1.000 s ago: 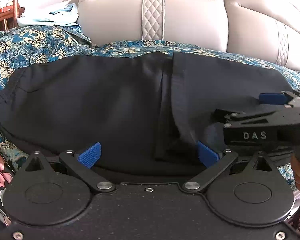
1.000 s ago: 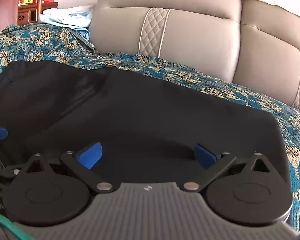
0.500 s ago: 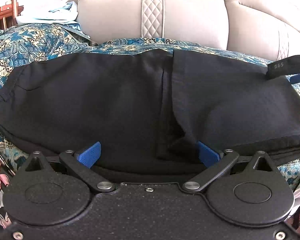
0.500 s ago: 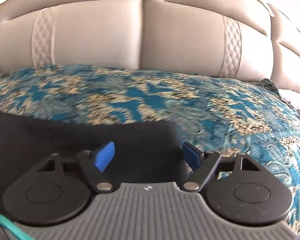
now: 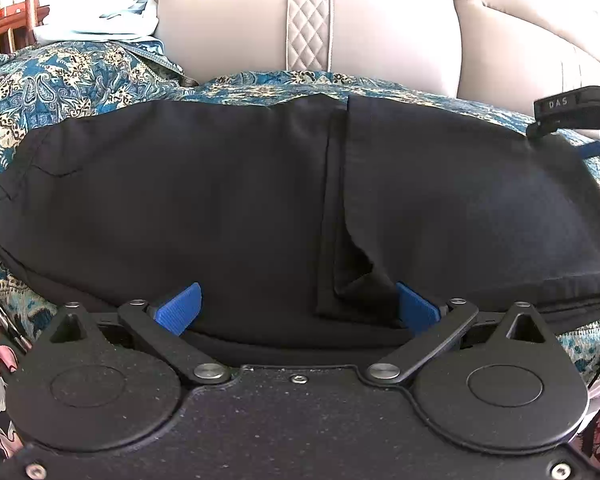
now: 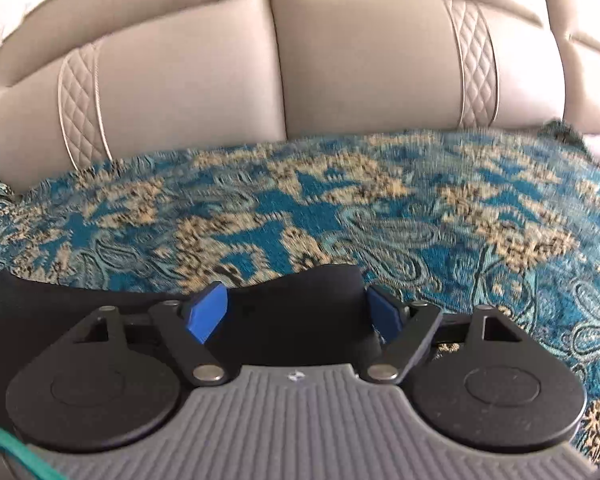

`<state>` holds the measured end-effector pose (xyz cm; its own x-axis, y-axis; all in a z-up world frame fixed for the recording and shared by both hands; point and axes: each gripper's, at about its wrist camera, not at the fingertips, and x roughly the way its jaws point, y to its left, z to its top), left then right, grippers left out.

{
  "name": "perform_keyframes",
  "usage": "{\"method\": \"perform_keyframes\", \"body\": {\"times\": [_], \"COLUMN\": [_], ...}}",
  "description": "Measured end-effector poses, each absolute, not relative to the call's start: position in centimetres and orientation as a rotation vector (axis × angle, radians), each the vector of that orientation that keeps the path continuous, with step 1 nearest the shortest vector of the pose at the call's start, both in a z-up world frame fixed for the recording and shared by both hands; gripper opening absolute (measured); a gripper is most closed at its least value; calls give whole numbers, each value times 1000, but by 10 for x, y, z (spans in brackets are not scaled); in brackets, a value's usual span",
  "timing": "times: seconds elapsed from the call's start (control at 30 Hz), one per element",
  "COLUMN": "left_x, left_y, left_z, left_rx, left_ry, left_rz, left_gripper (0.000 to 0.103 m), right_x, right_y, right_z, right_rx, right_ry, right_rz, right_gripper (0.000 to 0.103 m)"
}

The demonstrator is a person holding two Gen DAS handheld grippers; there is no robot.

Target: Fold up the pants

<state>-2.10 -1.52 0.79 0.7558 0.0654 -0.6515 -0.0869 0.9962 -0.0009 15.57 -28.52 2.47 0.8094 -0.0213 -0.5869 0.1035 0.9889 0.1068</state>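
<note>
While the left gripper [image 5: 298, 308] sits low at the near edge of the pants [image 5: 220, 208], its blue pads stand wide apart with dark cloth bunched between them but not pinched; jaws open, nothing held. Right gripper [image 6: 298, 312] is at the far right corner of the garment, pads also parted, straddling a black cloth edge; no clamp on it that I can see. Pants lie spread across the patterned blue throw [image 6: 340, 208] on the sofa seat, long axis running left to right. A vertical edge near the middle [image 5: 338, 200] shows one layer lapping over another, so at least one fold appears made; the lapped corner near the left gripper is rumpled. Judgement: partway through. Left to do, likely: take hold of the ends, bring them over once more, smooth. Beige sofa back [image 5: 236, 28] behind; light blue cloth [image 5: 100, 24] heaped far left.
</note>
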Motion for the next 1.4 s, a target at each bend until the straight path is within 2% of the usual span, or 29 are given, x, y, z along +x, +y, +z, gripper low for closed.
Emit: {"method": "perform_keyframes", "body": {"times": [0.33,0.7,1.03,1.17,1.4], "left_x": [-22,-34,-43,-46,-34], "left_y": [-16,7,97,142,203], "left_z": [7,30,44,42,37], "left_rx": [-28,-79,-215,-312,-381], "left_ry": [709,652,610,604,568], "left_rz": [83,67,282,360,502], "left_gripper": [103,103,102,93,91], "right_x": [95,53,40,35,32], "right_y": [-231,-175,-139,-124,-126], "right_z": [36,9,-7,-16,-19], "right_rx": [54,-73,-167,-246,-238], "right_ry": [413,474,525,521,501], "right_rz": [119,341,449,480,503], "right_gripper": [99,100,101,103,103]}}
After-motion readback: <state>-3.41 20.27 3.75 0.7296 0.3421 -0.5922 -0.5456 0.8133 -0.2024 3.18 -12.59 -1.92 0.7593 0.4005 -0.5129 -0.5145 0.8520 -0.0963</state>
